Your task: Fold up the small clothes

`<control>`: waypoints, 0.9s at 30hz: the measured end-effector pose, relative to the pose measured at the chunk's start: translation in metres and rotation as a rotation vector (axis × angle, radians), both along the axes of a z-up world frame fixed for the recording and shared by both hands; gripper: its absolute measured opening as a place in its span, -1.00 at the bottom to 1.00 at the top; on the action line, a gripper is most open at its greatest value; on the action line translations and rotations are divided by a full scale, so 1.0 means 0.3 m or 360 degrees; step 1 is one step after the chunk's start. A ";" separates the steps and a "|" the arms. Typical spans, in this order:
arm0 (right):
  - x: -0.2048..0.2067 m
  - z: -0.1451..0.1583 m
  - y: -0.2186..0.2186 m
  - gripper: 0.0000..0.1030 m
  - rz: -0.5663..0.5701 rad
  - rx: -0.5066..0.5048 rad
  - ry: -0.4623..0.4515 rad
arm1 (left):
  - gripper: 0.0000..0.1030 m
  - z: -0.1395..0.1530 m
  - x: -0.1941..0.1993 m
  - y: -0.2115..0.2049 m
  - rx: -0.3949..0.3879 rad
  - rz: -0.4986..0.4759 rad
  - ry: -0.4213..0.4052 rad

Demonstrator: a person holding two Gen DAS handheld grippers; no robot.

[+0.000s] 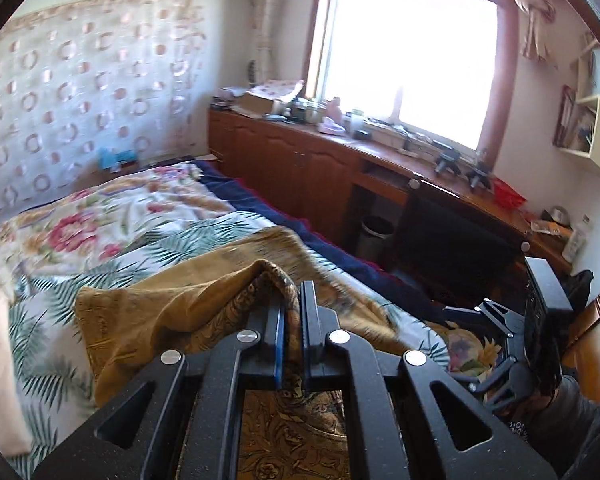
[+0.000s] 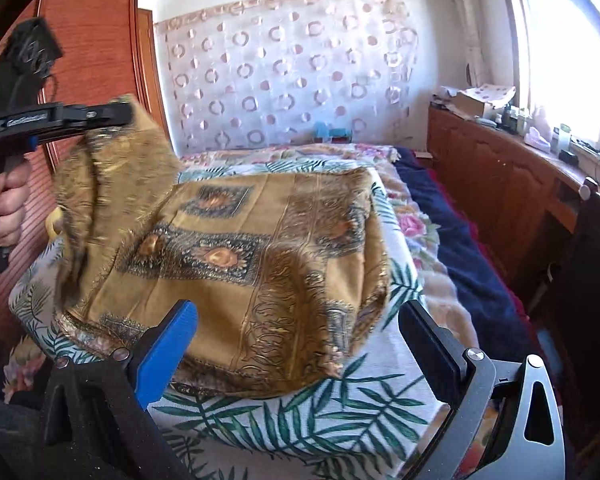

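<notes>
A mustard-gold patterned cloth lies spread on the leaf-print bed cover. My left gripper is shut on a bunched edge of this cloth and holds it lifted. In the right wrist view that left gripper sits high at the left, a hand below it, with the raised corner of cloth hanging from it. My right gripper stands open just above the cloth's near edge, its blue pad left and black pad right, nothing pinched. The right gripper shows at the bed's right edge in the left wrist view.
A floral quilt and navy blanket cover the far bed. A wooden cabinet with a cluttered top runs under the window. A dark chair and bin stand right of the bed. A wooden wardrobe rises at left.
</notes>
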State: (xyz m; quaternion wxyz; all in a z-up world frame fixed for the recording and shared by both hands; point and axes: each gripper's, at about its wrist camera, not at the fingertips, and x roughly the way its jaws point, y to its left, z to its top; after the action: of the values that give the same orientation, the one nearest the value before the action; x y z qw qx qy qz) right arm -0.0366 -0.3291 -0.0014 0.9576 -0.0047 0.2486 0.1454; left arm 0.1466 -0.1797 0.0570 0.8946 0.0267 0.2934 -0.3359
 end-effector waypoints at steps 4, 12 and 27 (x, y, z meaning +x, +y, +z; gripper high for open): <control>-0.008 -0.004 -0.025 0.95 -0.0016 0.0009 -0.0011 | -0.86 0.000 0.022 -0.104 0.0025 -0.0084 0.0031; -0.028 -0.027 -0.068 0.95 -0.0056 0.0046 0.0019 | -0.81 -0.067 0.062 -0.204 0.0109 -0.0116 0.0115; 0.018 0.017 -0.044 0.95 -0.0019 -0.0040 0.0030 | 0.51 -0.092 -0.112 0.072 0.0113 0.0113 -0.0040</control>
State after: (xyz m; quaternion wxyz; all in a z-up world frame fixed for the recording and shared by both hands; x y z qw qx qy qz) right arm -0.0313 -0.3424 0.0037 0.9559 -0.0138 0.2594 0.1367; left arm 0.1130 -0.1579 0.0295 0.9082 0.0521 0.2946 -0.2929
